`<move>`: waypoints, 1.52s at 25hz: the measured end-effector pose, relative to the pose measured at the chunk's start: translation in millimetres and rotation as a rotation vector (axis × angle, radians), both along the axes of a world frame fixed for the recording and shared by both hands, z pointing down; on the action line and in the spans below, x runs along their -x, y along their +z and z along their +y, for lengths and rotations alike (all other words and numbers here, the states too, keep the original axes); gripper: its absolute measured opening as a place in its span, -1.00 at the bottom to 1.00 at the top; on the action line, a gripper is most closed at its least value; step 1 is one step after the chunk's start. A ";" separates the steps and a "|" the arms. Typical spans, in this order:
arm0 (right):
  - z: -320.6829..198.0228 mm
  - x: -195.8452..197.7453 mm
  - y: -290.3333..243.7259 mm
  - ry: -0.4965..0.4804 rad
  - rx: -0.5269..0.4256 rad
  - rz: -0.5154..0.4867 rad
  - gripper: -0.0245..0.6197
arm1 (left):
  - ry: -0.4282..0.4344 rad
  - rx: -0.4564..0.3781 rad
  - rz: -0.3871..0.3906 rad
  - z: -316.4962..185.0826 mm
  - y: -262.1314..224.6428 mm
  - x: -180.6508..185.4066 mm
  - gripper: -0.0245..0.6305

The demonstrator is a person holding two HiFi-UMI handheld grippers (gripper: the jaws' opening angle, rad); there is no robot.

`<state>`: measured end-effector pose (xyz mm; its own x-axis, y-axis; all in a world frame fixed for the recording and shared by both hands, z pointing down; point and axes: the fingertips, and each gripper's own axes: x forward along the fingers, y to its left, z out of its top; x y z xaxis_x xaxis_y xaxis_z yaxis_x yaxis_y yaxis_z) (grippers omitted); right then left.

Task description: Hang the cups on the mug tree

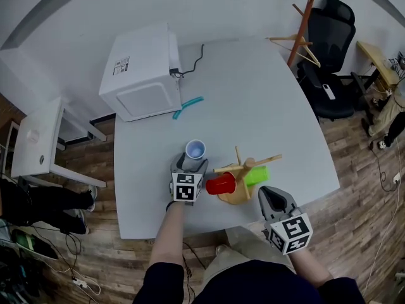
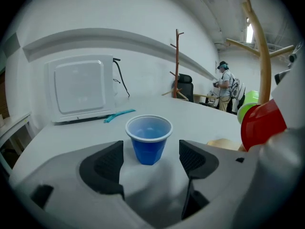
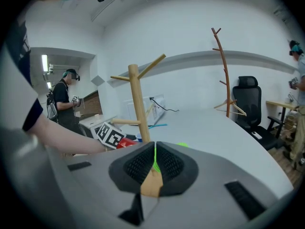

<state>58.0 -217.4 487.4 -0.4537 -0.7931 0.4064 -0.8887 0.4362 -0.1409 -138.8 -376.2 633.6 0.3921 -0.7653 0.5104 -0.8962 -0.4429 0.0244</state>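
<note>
At the lower middle of the frame, the white worktop [image 1: 253,106] carries three cups. One blue cup [image 1: 195,149] stands upright between the left gripper's [image 1: 190,163] wide-apart jaws, untouched. One red cup [image 1: 221,184] and one green cup [image 1: 256,175] hang on the single wooden mug tree [image 1: 239,166] just right. The right gripper's [image 1: 269,192] jaws are together, empty. A microwave [image 1: 142,71] sits upper left.

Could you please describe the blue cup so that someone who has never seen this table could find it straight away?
On the grey table, look between the white appliance and the wooden mug tree. The blue cup stands upright there, just ahead of the left hand-held gripper. Unlike the red cup and green cup on the tree, it sits alone on the tabletop.
</note>
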 end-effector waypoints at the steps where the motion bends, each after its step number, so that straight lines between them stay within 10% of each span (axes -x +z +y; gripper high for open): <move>1: -0.5 -1.1 0.1 0.004 0.000 0.001 -0.82 | 0.002 0.005 0.002 -2.5 2.4 -1.3 0.14; 38: 9.8 -0.7 0.1 -0.004 -0.008 0.015 -0.82 | -0.033 -0.014 -0.027 -7.2 -10.2 3.2 -0.11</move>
<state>58.7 -207.6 487.5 -0.4507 -0.7949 0.4063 -0.8891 0.4405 -0.1243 -142.0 -383.4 623.4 0.3528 -0.7845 0.5099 -0.9107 -0.4131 -0.0055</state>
